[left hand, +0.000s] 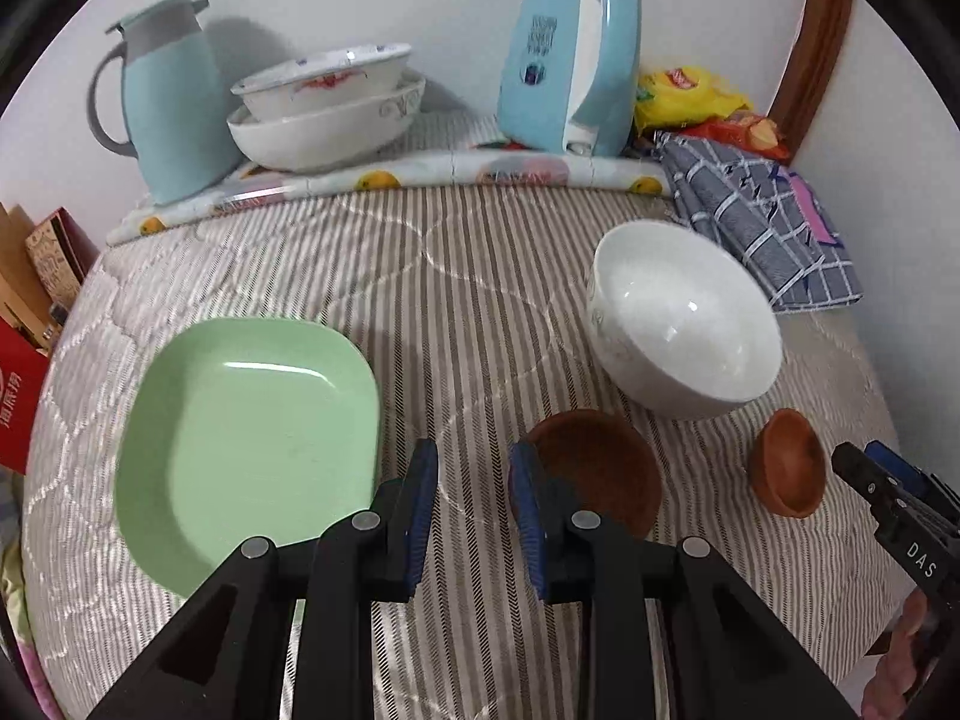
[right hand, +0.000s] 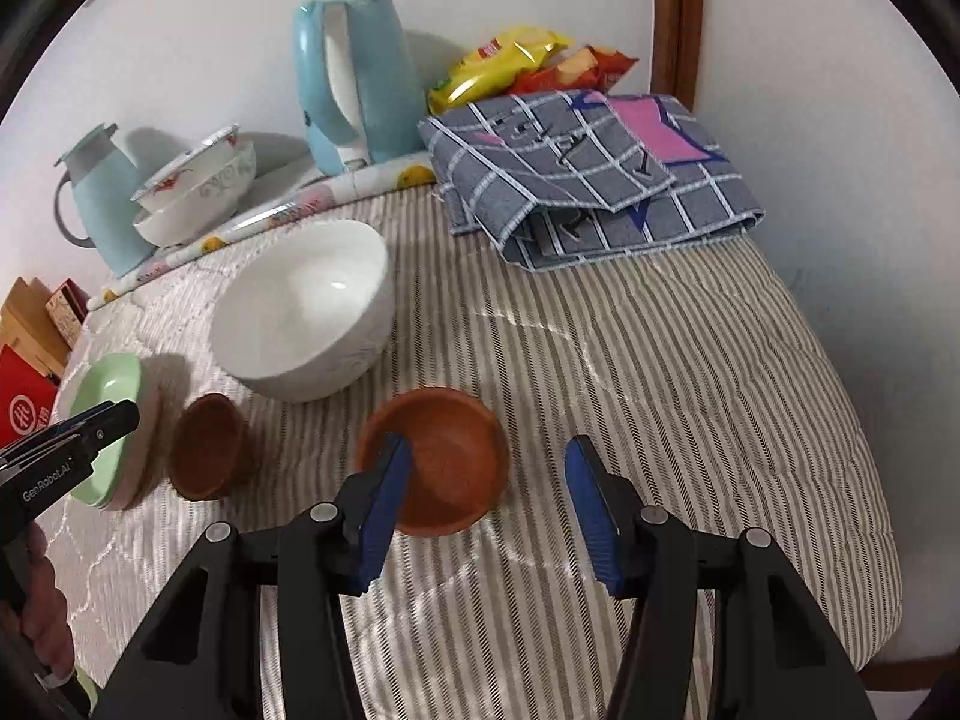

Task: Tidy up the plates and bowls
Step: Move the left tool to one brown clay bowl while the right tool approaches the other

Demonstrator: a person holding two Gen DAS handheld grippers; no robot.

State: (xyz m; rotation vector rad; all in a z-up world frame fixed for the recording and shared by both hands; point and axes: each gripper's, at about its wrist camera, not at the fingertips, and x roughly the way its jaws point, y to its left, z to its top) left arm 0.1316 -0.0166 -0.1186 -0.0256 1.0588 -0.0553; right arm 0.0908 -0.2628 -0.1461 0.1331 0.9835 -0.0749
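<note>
A green square plate lies on the striped table at the left; it also shows in the right wrist view. A white bowl stands mid-table. Two small brown wooden bowls sit near the front: one beside my left gripper, the other in front of my right gripper. My left gripper is open and empty between the plate and the first brown bowl. My right gripper is open and empty; its left finger overlaps the second brown bowl's rim.
Two stacked white bowls stand at the back beside a blue jug and a blue kettle. A folded checked cloth and snack bags lie at the back right. Boxes stand off the left edge.
</note>
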